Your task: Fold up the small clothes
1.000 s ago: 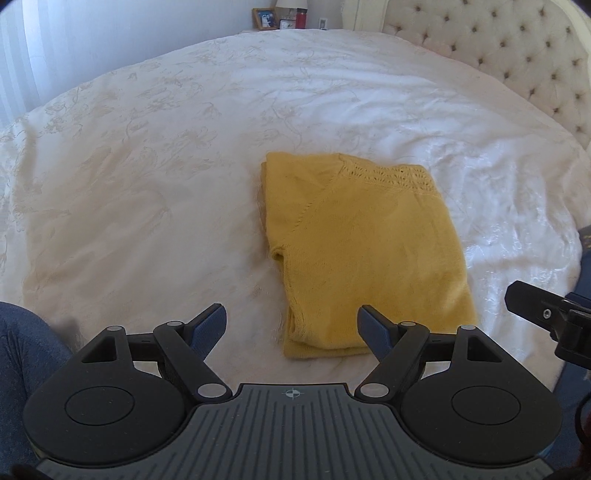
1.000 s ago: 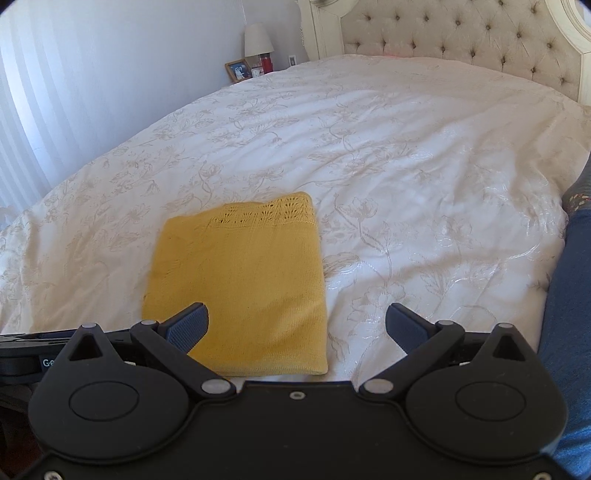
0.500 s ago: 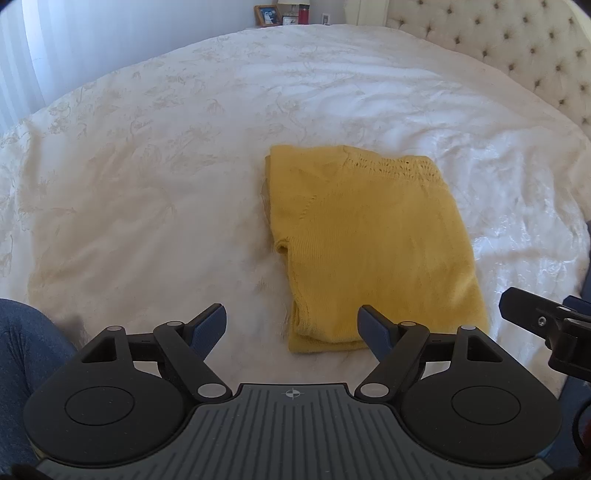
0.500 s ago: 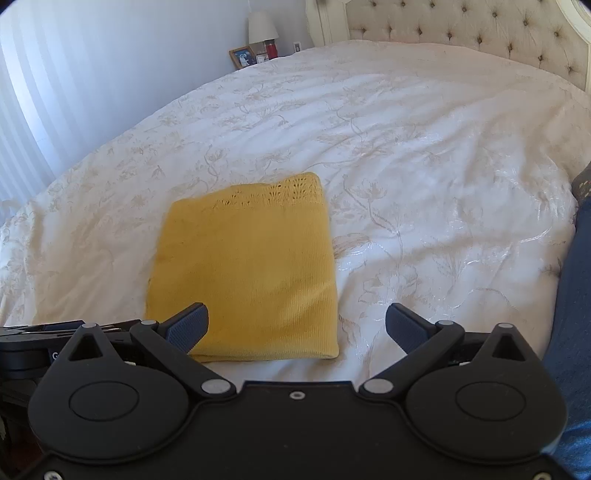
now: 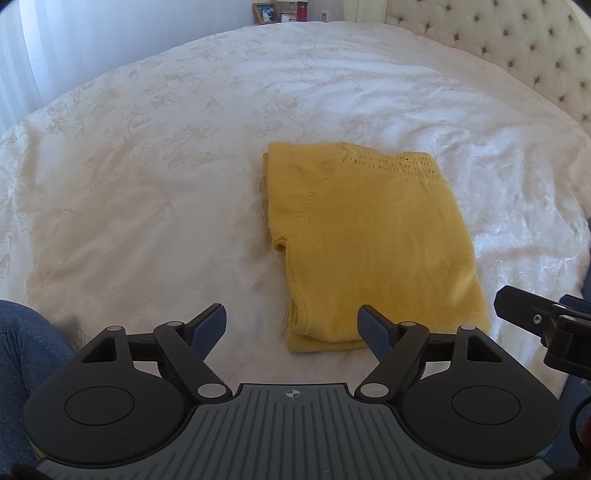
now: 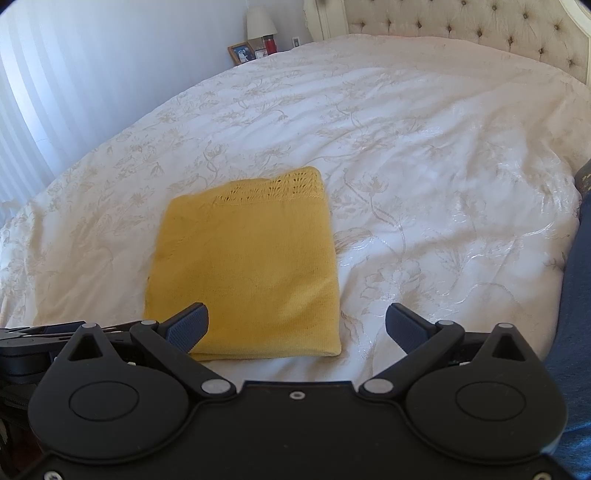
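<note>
Left gripper [image 5: 291,326] jaws spread wide, holding nothing; ribbed blue pads, black linkages. Right gripper [image 6: 297,326] likewise wide, empty. No legible writing. Folded yellow knit sweater [image 5: 369,240] lies flat, rectangular, just ahead of both, openwork lace band along far edge, on white floral-embroidered bedspread [image 5: 166,166]. Beige tufted headboard [image 6: 461,26] beyond

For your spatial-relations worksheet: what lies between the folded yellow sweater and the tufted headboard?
Only bare bedspread: white, floral-patterned, slightly rumpled. Nothing rests between the yellow sweater and the headboard. The right wrist view shows it best.
</note>
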The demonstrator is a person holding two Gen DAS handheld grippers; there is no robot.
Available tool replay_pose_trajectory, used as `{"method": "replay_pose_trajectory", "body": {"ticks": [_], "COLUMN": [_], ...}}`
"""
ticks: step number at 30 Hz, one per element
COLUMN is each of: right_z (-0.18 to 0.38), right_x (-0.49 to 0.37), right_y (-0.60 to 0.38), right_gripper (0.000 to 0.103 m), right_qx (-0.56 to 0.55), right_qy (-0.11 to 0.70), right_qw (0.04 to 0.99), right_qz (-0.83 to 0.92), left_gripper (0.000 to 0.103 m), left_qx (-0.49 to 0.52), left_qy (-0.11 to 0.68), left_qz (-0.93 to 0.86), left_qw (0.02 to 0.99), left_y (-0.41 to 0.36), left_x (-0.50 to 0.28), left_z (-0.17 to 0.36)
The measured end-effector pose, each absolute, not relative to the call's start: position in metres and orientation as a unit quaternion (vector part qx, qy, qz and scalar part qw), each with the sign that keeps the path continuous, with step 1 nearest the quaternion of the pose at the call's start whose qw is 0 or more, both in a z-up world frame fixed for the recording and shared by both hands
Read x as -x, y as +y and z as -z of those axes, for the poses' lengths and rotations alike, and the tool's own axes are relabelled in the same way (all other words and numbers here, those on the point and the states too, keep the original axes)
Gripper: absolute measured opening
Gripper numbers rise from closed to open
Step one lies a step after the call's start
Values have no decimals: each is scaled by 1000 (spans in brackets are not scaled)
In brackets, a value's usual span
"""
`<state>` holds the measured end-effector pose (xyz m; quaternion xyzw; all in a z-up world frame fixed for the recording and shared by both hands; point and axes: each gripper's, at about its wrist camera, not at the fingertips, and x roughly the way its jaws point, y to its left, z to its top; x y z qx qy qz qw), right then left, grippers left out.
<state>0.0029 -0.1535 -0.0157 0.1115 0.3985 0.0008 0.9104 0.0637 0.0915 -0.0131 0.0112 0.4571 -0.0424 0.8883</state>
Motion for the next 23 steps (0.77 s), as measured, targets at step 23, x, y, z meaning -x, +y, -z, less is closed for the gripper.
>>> {"method": "replay_pose_trajectory", "body": {"ticks": [23], "right_z": [21], "right_x": [-14], "right_y": [-147], "right_gripper": [102], "right_qx": [-110], "right_qy": [413], "right_qw": [904], "right_qz": [-4], "left_gripper": [77], "left_qx": [-13], "left_qy": [472], "left_qz": [55], "left_qw": [880], "left_y": [88], "left_x": [-72], "left_z": [22]}}
